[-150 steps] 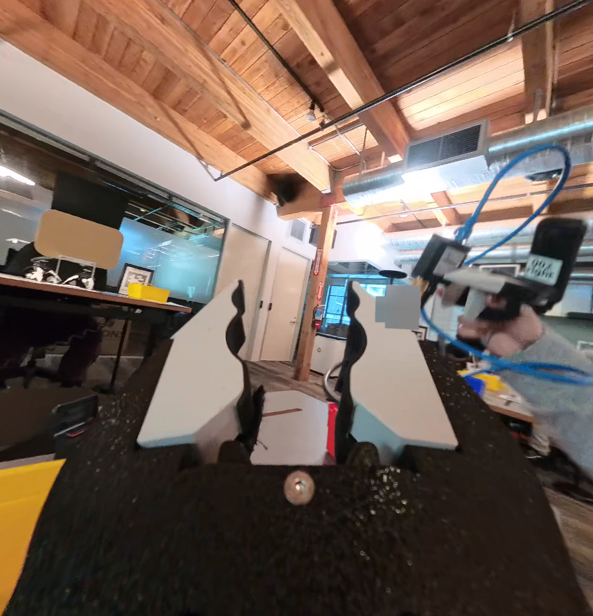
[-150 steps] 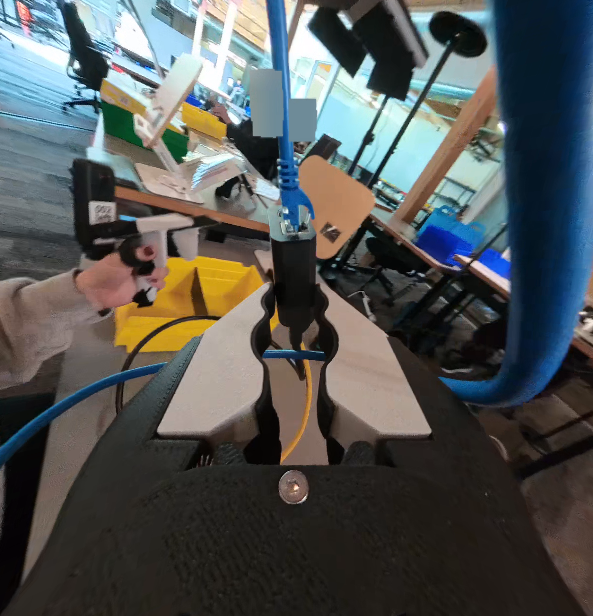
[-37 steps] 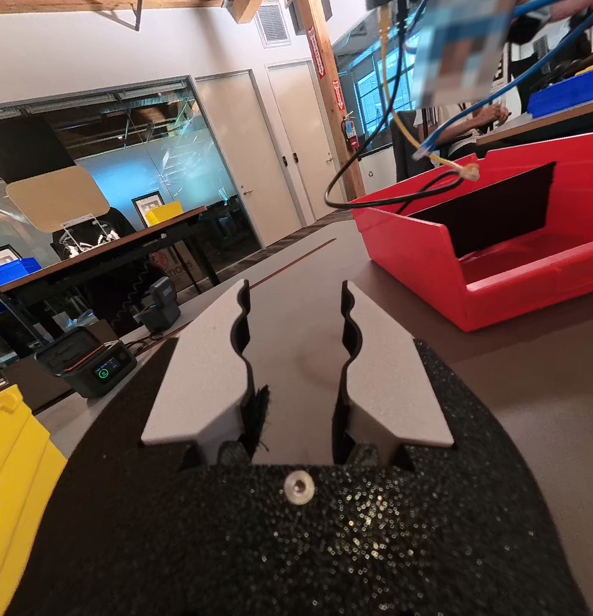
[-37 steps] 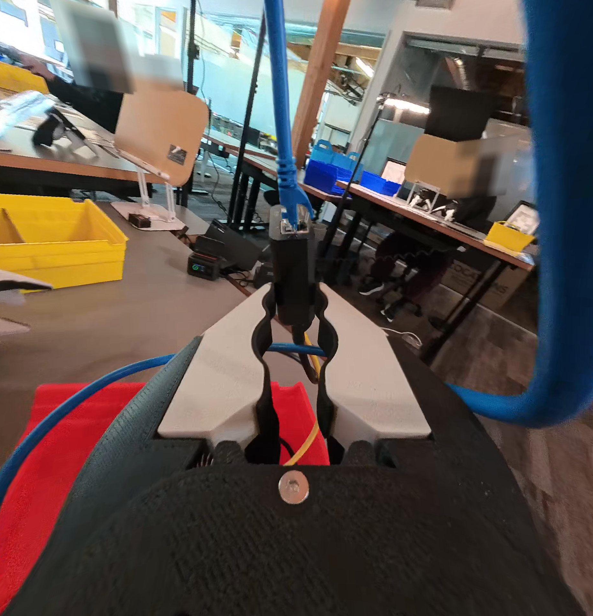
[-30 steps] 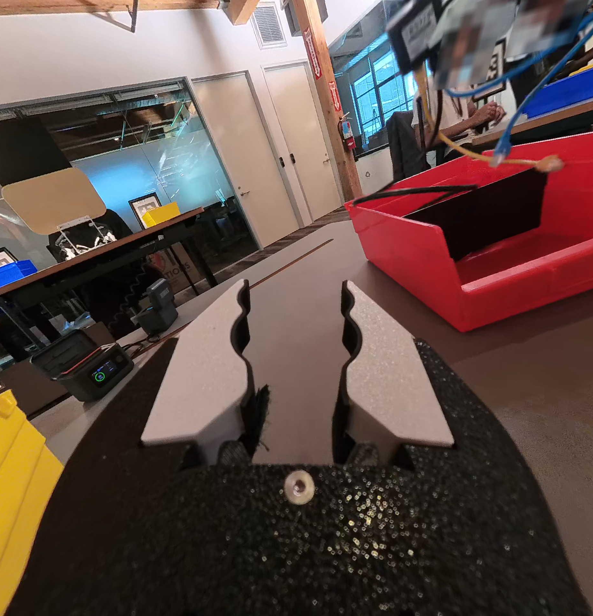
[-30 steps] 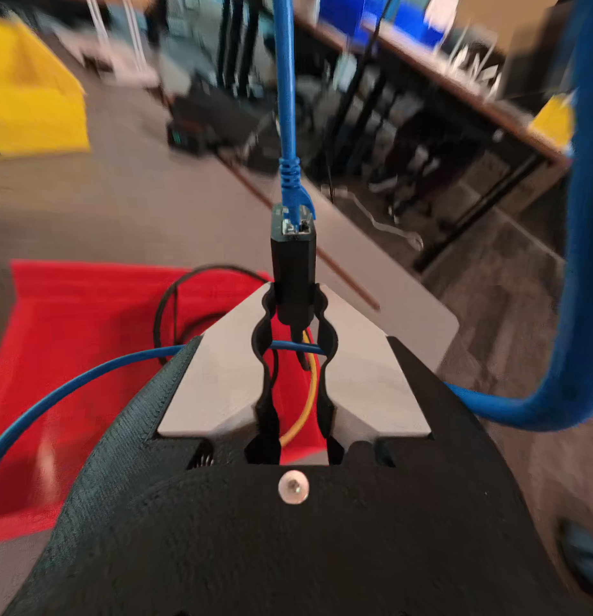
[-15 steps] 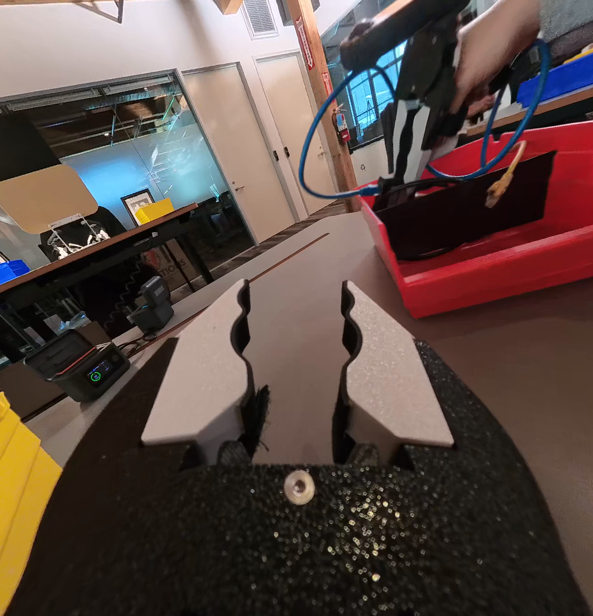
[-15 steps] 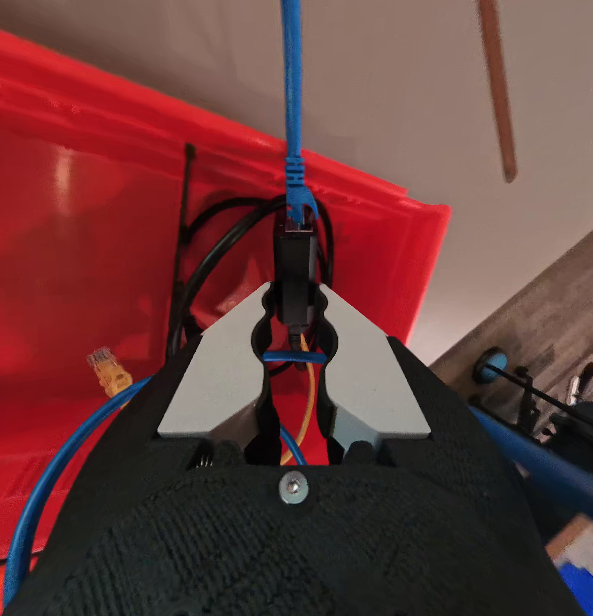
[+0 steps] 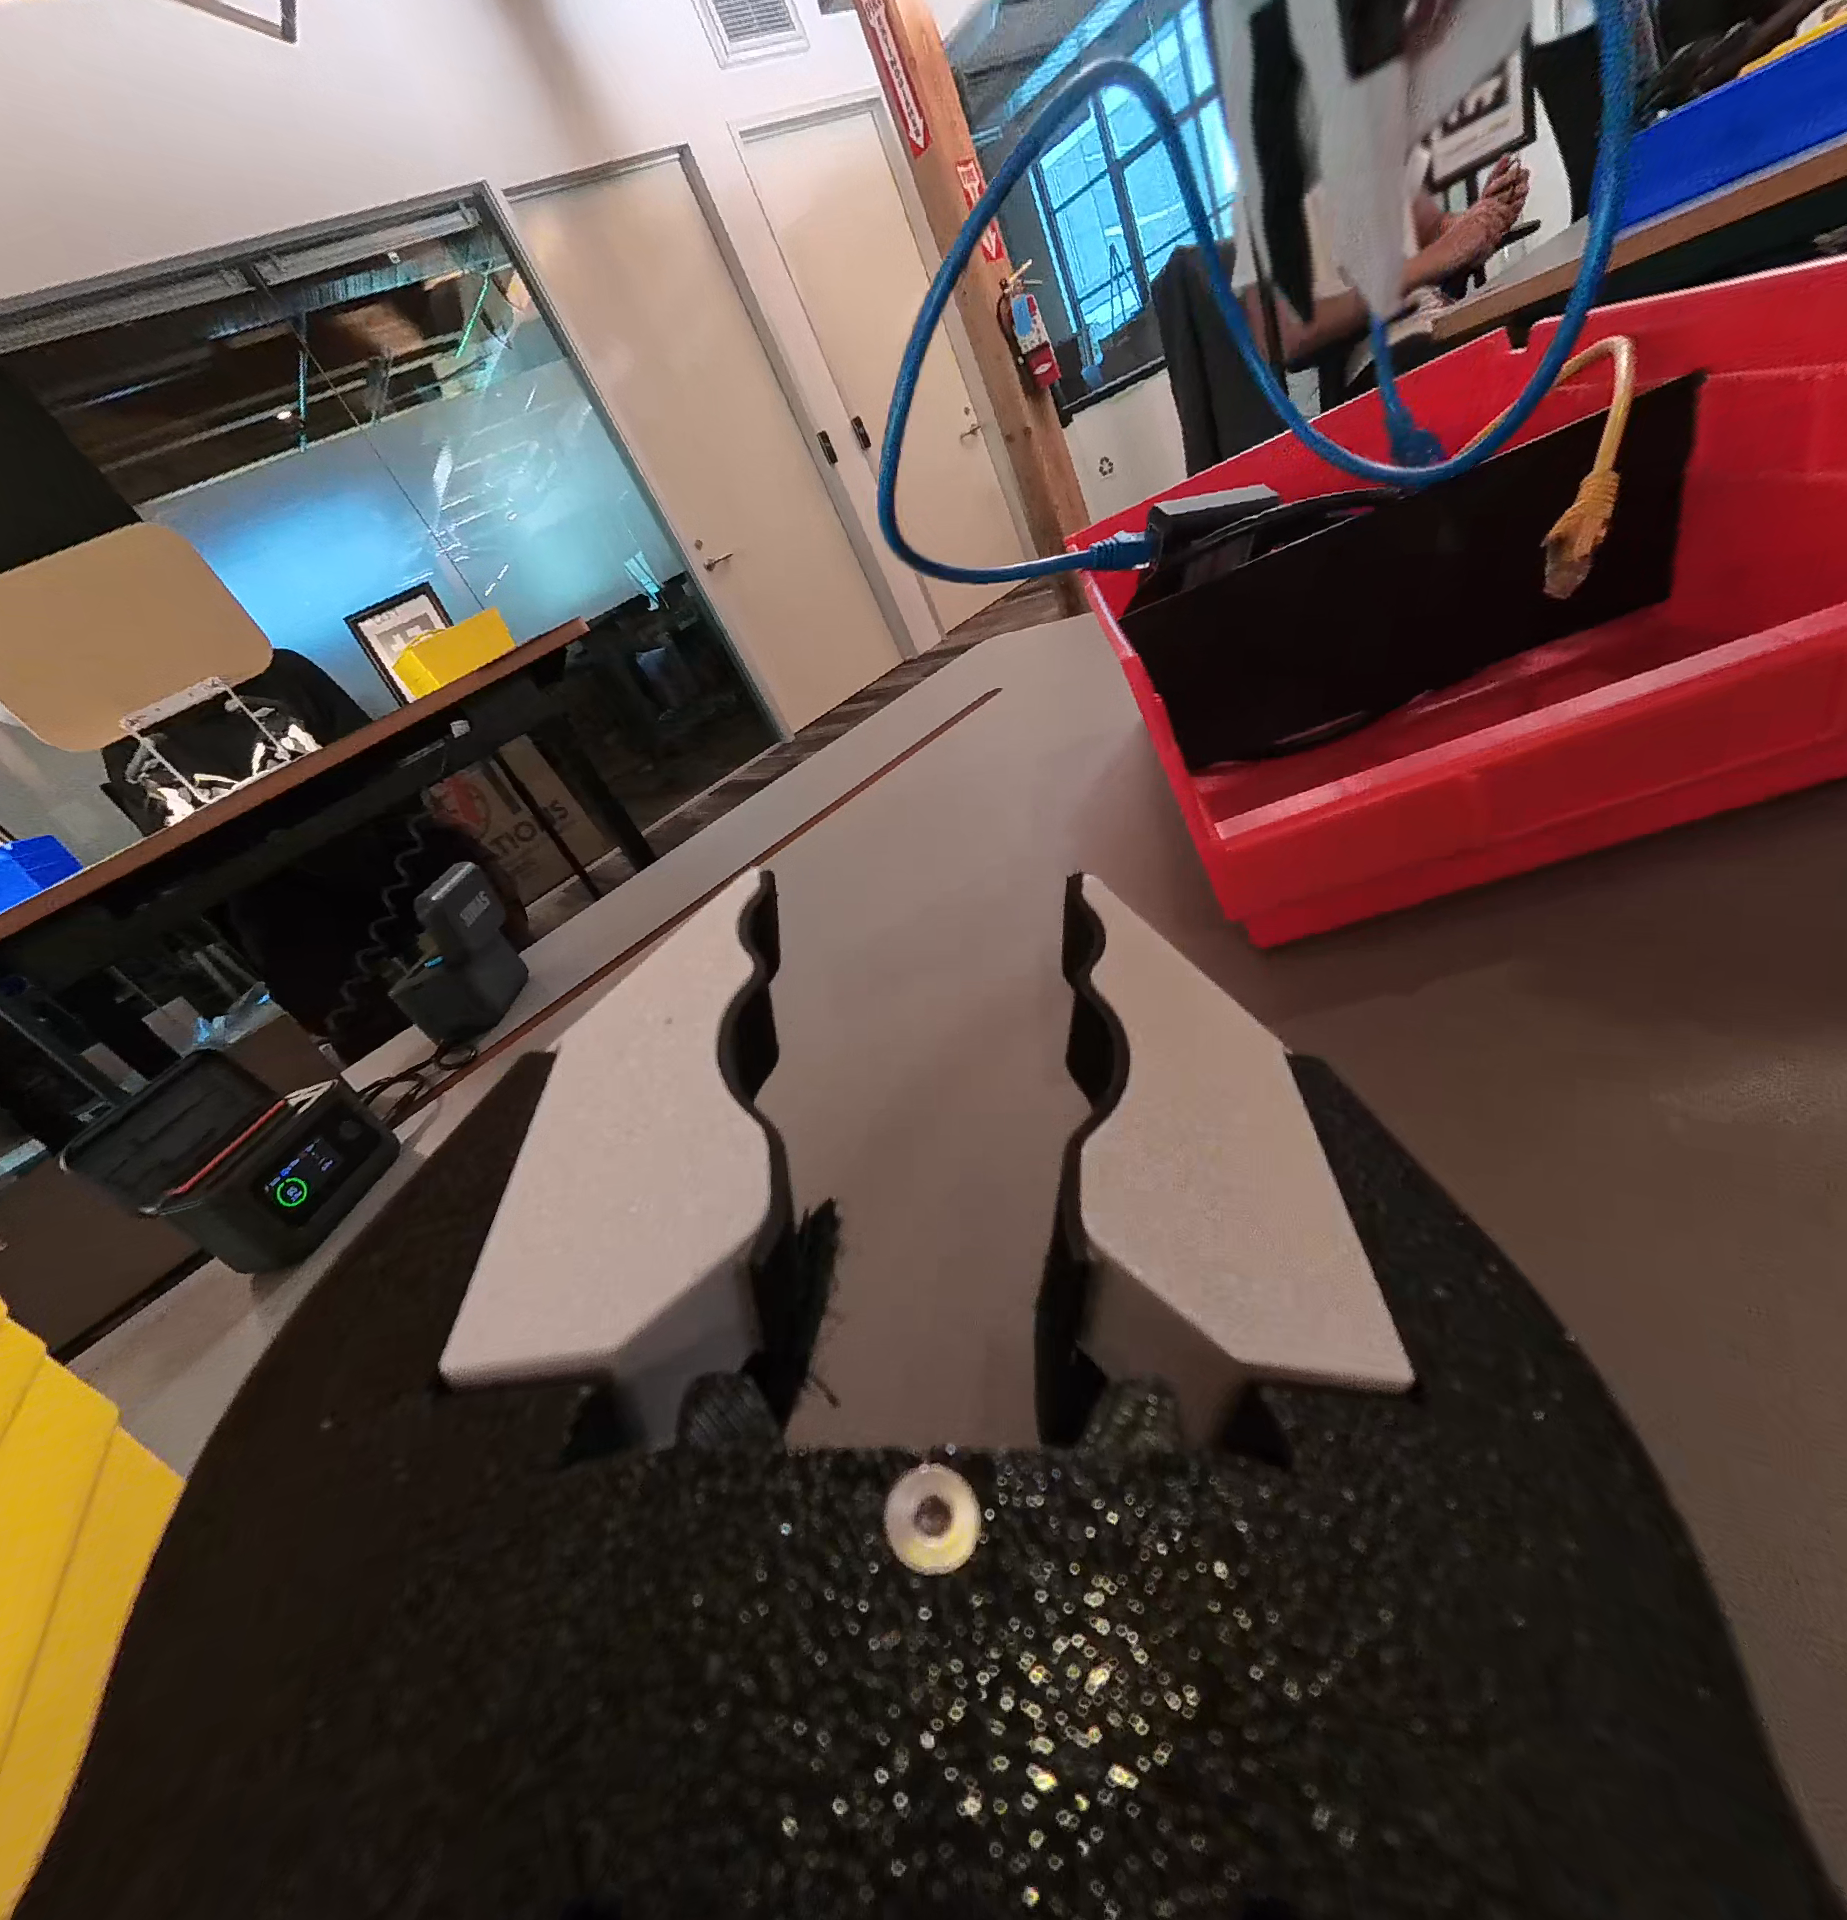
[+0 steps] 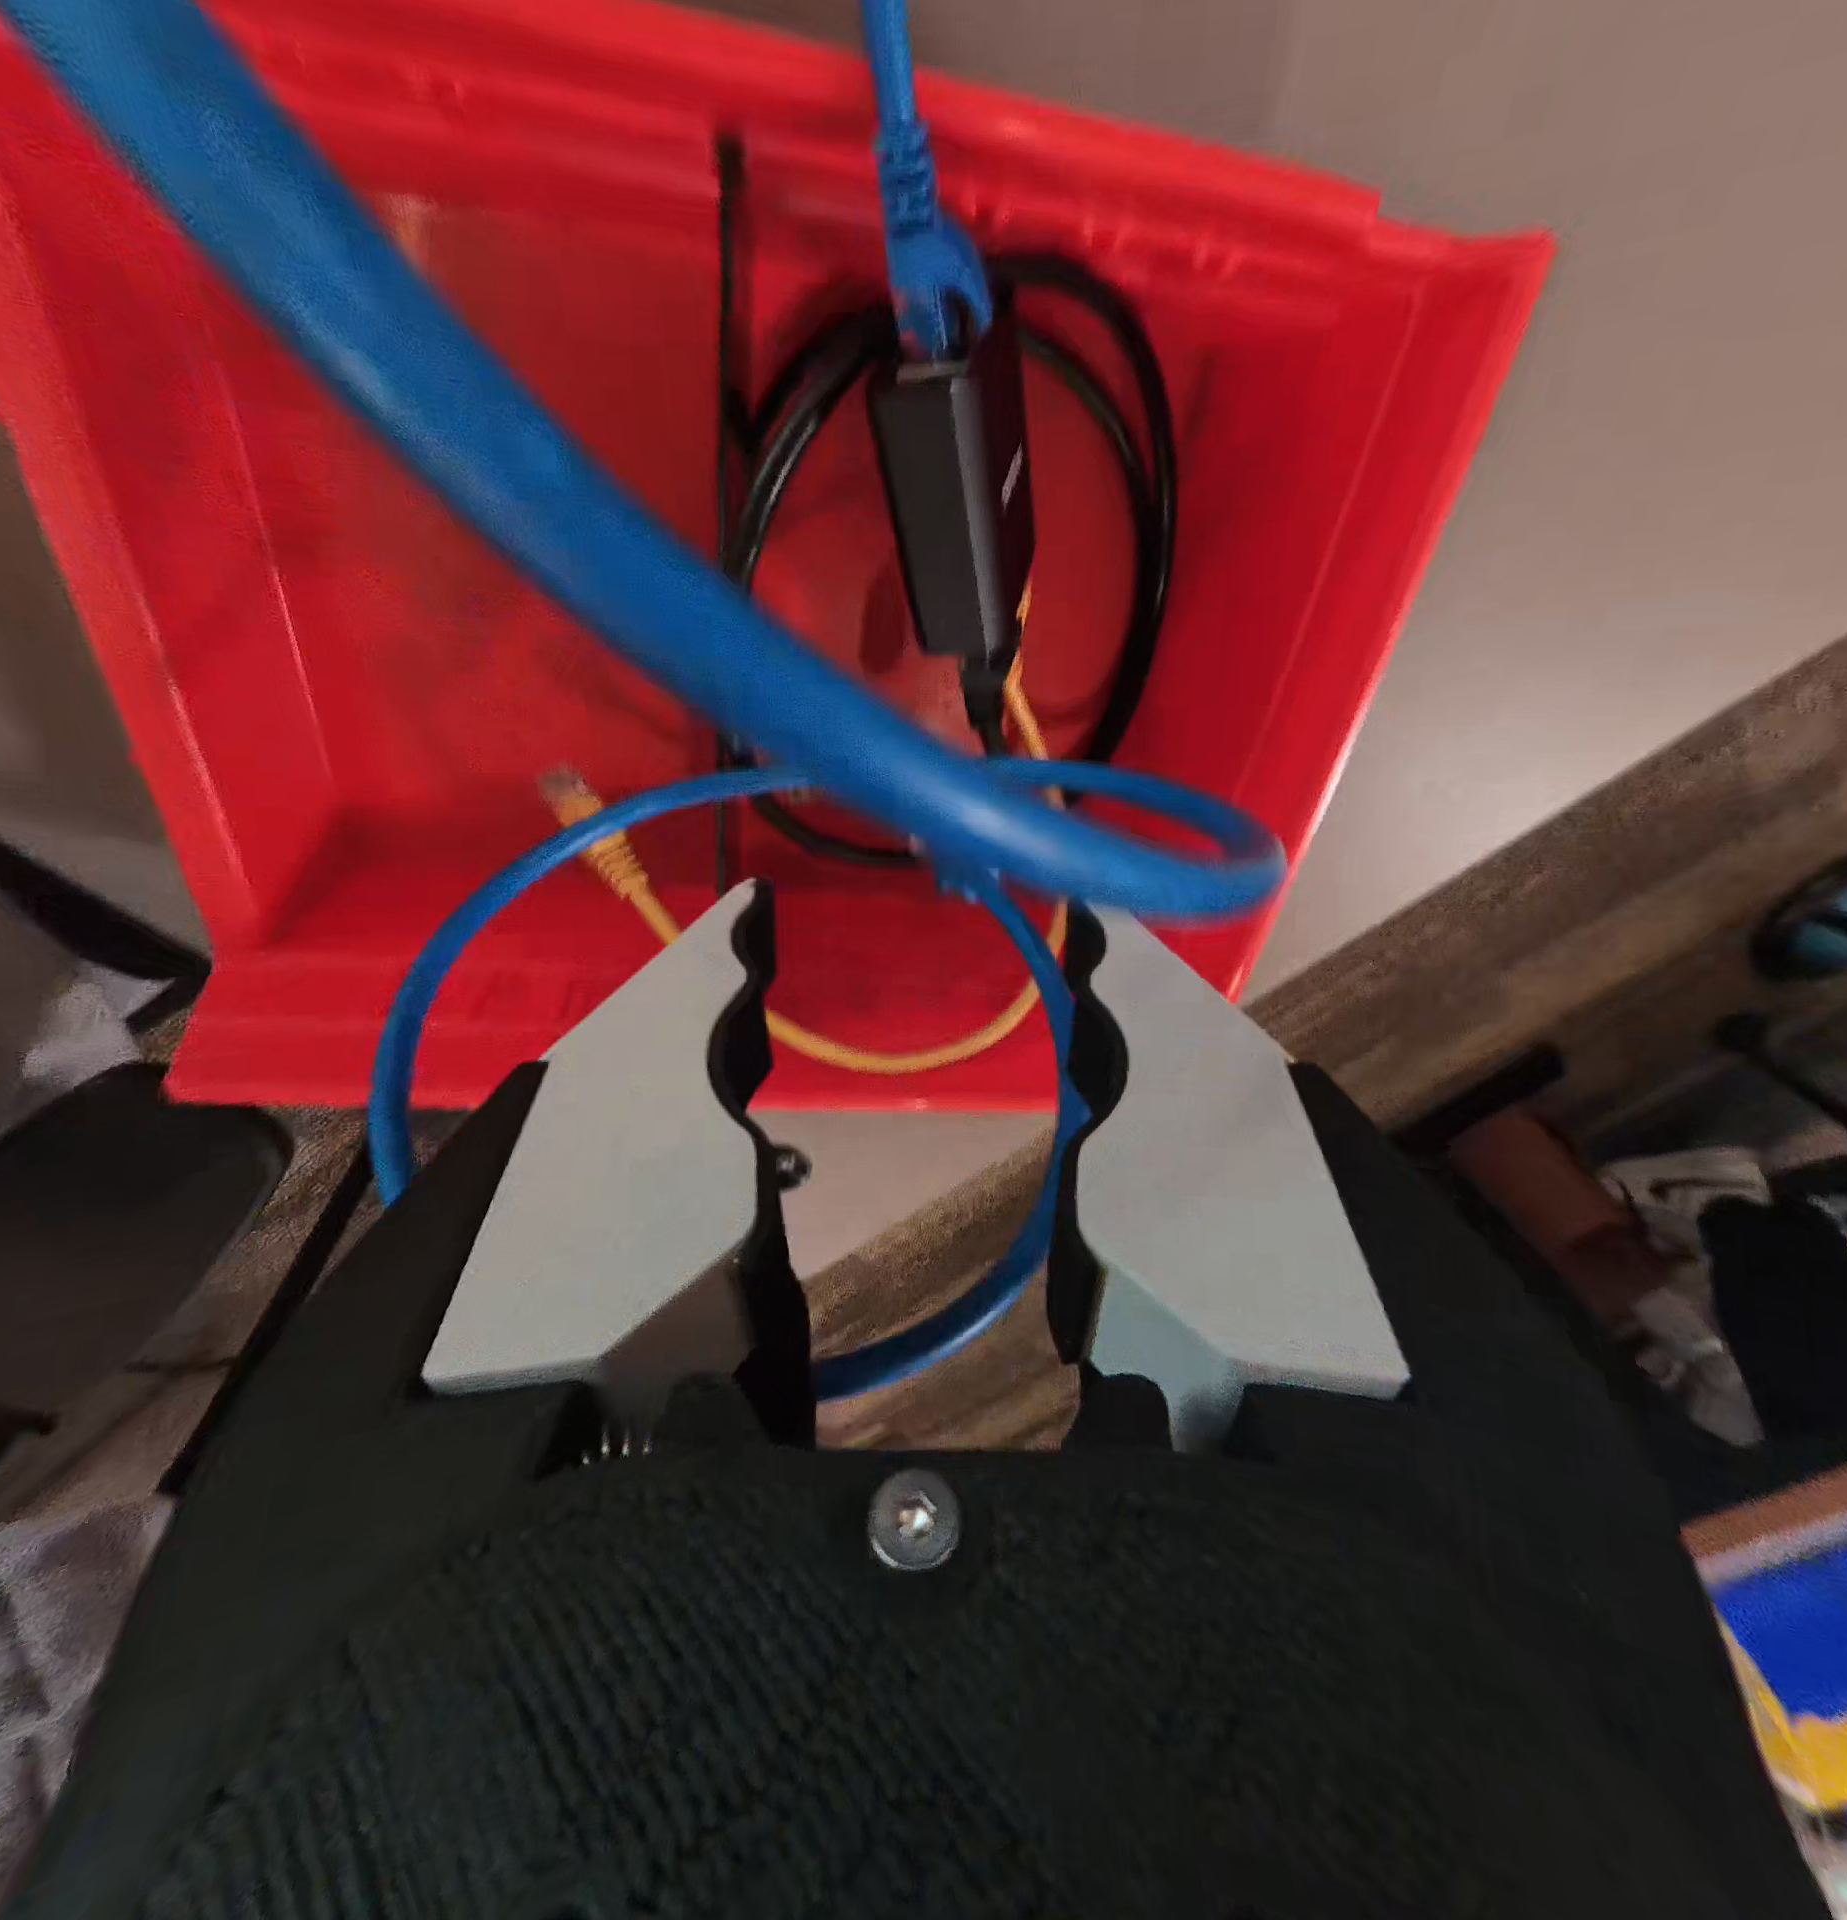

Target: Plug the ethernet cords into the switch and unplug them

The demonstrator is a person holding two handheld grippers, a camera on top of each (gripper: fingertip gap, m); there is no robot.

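The small black switch [image 10: 950, 499] lies in the red bin [image 10: 275, 623], with a blue ethernet cord [image 10: 924, 260] plugged into its far end. The blue cord loops loosely over the bin and passes between my right fingers without being gripped. A yellow cord's free plug [image 10: 602, 831] hangs over the bin. My right gripper [image 10: 919, 904] is open and empty above the bin's near edge. In the left wrist view, the switch [image 9: 1210, 514] rests at the bin's [image 9: 1521, 831] left end, with the yellow plug [image 9: 1579, 530] dangling. My left gripper [image 9: 919, 883] is open and empty over the table.
A coiled black cable [image 10: 1137, 582] and a black divider [image 9: 1418, 623] sit in the red bin. A yellow bin [image 9: 25, 1558] is at my lower left. A black power station [image 9: 244, 1174] stands on the floor past the table edge.
My right gripper has opened and let go of the switch, which now lies in the red bin, and has drawn back from it. The left gripper has stayed open and almost still.
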